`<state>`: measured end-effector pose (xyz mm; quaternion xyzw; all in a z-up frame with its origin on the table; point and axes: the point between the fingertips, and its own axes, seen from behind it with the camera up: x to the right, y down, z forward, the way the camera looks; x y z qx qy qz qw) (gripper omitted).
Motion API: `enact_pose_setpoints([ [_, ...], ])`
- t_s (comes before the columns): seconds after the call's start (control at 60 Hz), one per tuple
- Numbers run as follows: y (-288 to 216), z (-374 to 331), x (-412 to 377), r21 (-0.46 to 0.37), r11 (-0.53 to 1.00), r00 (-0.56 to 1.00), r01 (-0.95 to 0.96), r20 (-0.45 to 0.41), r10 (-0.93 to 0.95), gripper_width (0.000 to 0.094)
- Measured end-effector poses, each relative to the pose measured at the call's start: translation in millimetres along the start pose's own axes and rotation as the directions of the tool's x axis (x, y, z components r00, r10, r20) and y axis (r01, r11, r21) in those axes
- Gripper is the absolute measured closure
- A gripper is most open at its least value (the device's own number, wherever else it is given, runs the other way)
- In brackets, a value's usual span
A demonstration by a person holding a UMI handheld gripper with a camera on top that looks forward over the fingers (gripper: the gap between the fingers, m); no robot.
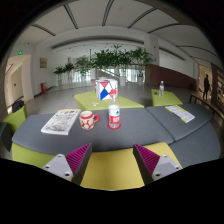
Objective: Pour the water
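Observation:
A red and white can-like container [114, 117] stands upright on the grey table [130, 130], beyond my fingers. Just to its left sits a red mug [89, 120] with a handle. My gripper [112, 162] is open, its magenta pads [78, 156] spread wide with nothing between them. Both fingers hover over a yellow-green table panel [112, 170], well short of the can and mug.
A magazine [61, 121] lies left of the mug and papers [181, 113] lie at the right. A red, white and blue box [106, 91] stands on the far yellow-green table. A bottle [161, 89] sits farther right. Plants line the back; a person [207, 86] stands far right.

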<state>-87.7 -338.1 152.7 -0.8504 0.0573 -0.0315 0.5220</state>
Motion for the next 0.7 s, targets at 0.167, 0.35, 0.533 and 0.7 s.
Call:
enact_pose_setpoints([
  [0.167,15,-75,-4,0.011,0.999,0.999,0.043,-0.006,-0.043,0.0083],
  [0.35,20,-127,-9,0.029,0.998,0.999,0.048,-0.005,-0.048,0.0079],
  [0.533,24,-148,-14,0.041,0.998,0.999,0.046,0.005,-0.046,0.0081],
  [0.7,21,-148,-11,0.057,0.998,0.999,0.037,0.004,-0.038,0.0078],
])
